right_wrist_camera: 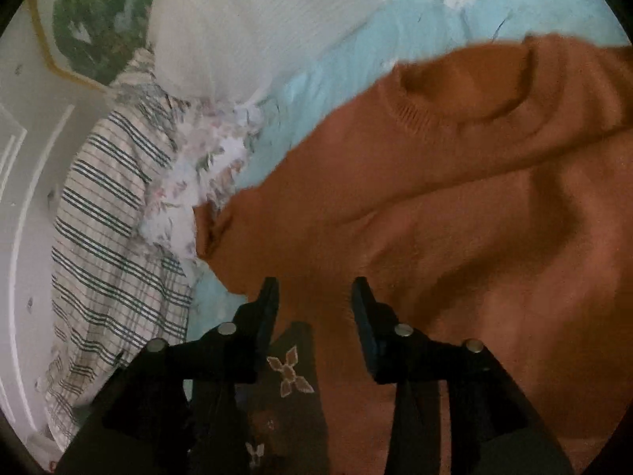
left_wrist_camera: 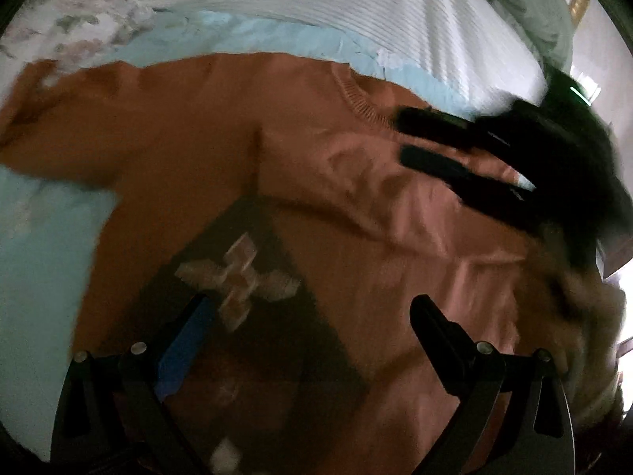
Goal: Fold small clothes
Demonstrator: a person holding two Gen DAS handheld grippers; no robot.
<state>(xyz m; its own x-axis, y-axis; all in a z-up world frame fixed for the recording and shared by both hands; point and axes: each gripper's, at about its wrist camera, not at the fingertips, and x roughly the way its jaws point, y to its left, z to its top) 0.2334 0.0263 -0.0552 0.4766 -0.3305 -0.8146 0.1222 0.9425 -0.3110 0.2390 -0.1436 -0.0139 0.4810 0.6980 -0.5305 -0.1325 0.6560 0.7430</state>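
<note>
An orange knitted sweater [left_wrist_camera: 190,146] lies spread on a light blue bed cover [left_wrist_camera: 35,261], its ribbed collar [left_wrist_camera: 356,99] toward the far side. A dark brown panel with a pale cross motif [left_wrist_camera: 237,277] runs down its front. One sleeve [right_wrist_camera: 221,229] reaches out to the left, and its cuff ends beside floral fabric. My left gripper [left_wrist_camera: 312,312] hangs over the brown panel, jaws wide apart and holding nothing. My right gripper [right_wrist_camera: 314,291] [left_wrist_camera: 401,138] hovers over the sweater near the collar. Its jaws stand partly apart with no cloth pinched between them.
A white ribbed blanket [left_wrist_camera: 316,0] lies beyond the sweater. A striped cloth [right_wrist_camera: 103,213] and floral fabric [right_wrist_camera: 198,174] are bunched at the bed's left side. A pale wall with a plant picture [right_wrist_camera: 91,23] stands behind. A fuzzy beige sleeve [left_wrist_camera: 585,316] of the person shows at right.
</note>
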